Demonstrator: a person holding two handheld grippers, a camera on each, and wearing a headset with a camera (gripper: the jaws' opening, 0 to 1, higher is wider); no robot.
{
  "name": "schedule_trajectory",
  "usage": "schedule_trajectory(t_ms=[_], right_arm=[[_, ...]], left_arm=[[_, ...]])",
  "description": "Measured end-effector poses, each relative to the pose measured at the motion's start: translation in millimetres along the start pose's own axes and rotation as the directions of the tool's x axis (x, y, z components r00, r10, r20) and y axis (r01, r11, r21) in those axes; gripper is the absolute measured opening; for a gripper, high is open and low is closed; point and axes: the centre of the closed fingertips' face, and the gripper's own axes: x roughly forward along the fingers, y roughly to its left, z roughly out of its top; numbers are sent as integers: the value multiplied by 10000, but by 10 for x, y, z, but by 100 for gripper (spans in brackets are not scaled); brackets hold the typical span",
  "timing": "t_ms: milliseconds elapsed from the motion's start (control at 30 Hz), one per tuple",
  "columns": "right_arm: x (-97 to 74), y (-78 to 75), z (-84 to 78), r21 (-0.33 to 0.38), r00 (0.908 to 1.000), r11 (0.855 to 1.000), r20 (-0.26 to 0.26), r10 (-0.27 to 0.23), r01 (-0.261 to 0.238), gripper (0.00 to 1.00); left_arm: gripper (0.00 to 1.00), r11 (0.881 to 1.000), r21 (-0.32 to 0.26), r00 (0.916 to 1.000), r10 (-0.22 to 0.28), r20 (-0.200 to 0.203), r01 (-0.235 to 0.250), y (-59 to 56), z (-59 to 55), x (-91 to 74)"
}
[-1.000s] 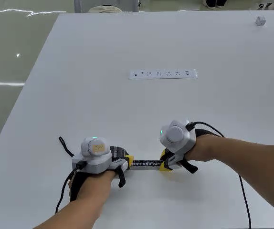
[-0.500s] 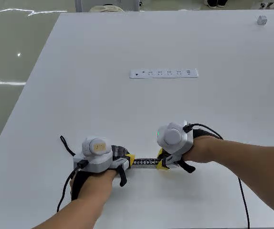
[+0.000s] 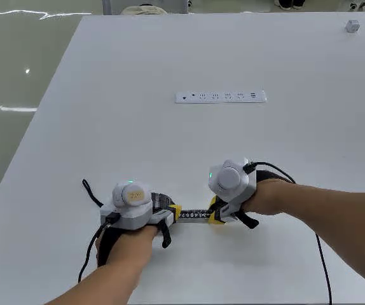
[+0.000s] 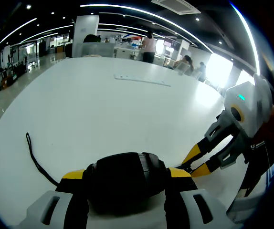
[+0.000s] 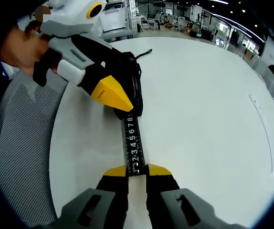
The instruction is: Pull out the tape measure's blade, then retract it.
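Observation:
A black tape measure case point(image 3: 159, 203) lies on the white table point(image 3: 170, 140) with my left gripper point(image 3: 171, 213) shut on it; in the left gripper view the case point(image 4: 127, 183) sits between the yellow-tipped jaws. A short stretch of blade point(image 3: 194, 215) runs from the case to my right gripper point(image 3: 215, 215), which is shut on the blade's end. Through the right gripper view, the numbered blade point(image 5: 132, 143) leads from my right gripper point(image 5: 136, 170) up to the case point(image 5: 131, 86). The right gripper point(image 4: 198, 162) enters the left gripper view from the right.
A white power strip point(image 3: 220, 96) lies mid-table, and a small grey object point(image 3: 352, 26) sits at the far right corner. The case's black strap point(image 3: 90, 190) trails left. A black cable point(image 3: 321, 254) hangs from the right gripper. The table's left edge borders glossy floor point(image 3: 11, 76).
The right gripper has moved left toward the left gripper, and the exposed stretch of blade between them has become shorter. The left gripper has stayed about where it was.

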Motion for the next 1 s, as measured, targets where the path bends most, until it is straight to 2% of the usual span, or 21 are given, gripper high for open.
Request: schedule_trajectory(t_ms=[1000], right_arm=[[48, 26, 142, 60, 9998, 10000, 168, 75, -76, 13]], left_arm=[[61, 9997, -240, 10000, -75, -22, 74, 12, 3, 3]])
